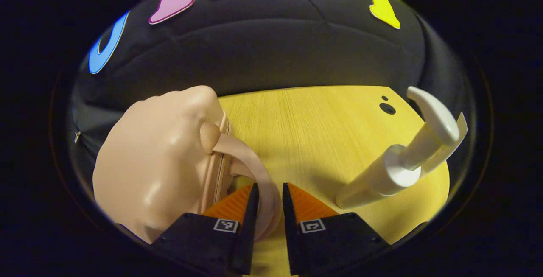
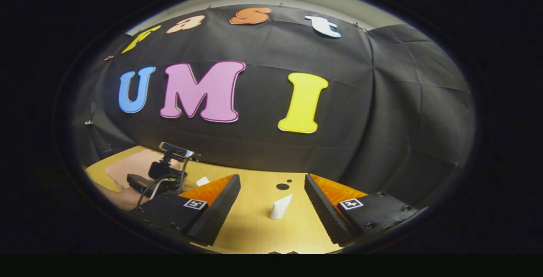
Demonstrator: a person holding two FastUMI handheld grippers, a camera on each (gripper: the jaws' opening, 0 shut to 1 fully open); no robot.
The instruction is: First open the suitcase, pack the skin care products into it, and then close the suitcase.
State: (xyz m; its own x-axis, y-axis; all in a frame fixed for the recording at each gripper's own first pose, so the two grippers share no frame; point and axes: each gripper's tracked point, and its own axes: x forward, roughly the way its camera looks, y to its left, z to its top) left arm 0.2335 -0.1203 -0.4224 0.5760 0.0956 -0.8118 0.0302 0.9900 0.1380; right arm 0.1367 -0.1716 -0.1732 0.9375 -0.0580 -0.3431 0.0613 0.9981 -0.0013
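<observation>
Pulling strap w/ left hand-held gripper, pinched narrow on it; lift suitcase lid slow. Pump bottle beside suitcase. Right hand-held gripper wide, empty.

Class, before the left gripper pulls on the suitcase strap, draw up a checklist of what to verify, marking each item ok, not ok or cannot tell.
1. Strap sits between the left gripper fingers: ok.
2. Both fingers press the strap: cannot tell.
3. Suitcase already open: not ok, zip seam looks closed.
4. Pump bottle stands apart from the suitcase: ok.
5. Right gripper open and empty: ok.
6. Small white bottle upright on the table: ok.
</observation>
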